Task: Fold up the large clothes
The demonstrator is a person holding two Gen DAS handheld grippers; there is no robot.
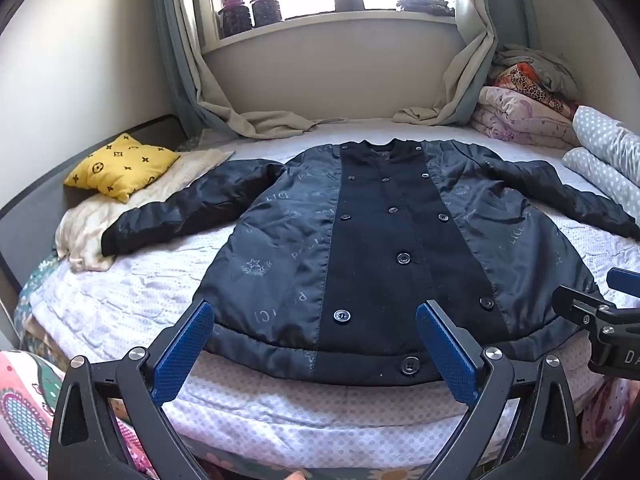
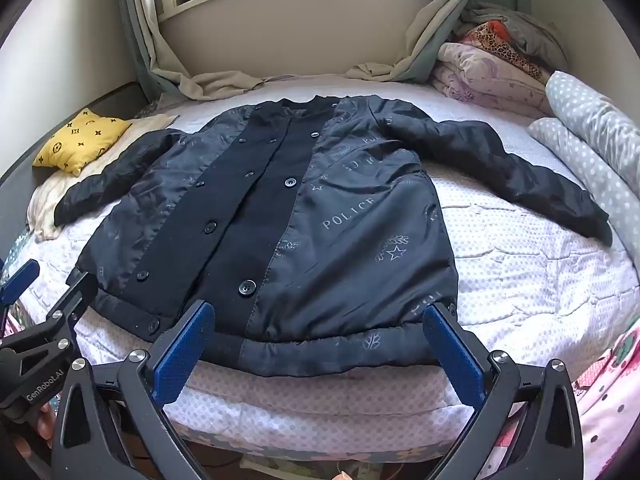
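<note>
Both grippers, left gripper (image 1: 316, 316) and right gripper (image 2: 318, 318), tilt down, fingers spread, over the jacket (image 1: 384, 248).

Both wrist views look from the near edge of the bed (image 1: 120, 304) toward the window wall, tilted down, close to the hem of the jacket (image 1: 380, 248). The left view sits left of the jacket's buttons, the right view right. Both share the whole jacket (image 2: 280, 216).

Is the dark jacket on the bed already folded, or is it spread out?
Spread out. The jacket lies flat and buttoned on the bed, both sleeves stretched sideways, no fold visible.
</note>
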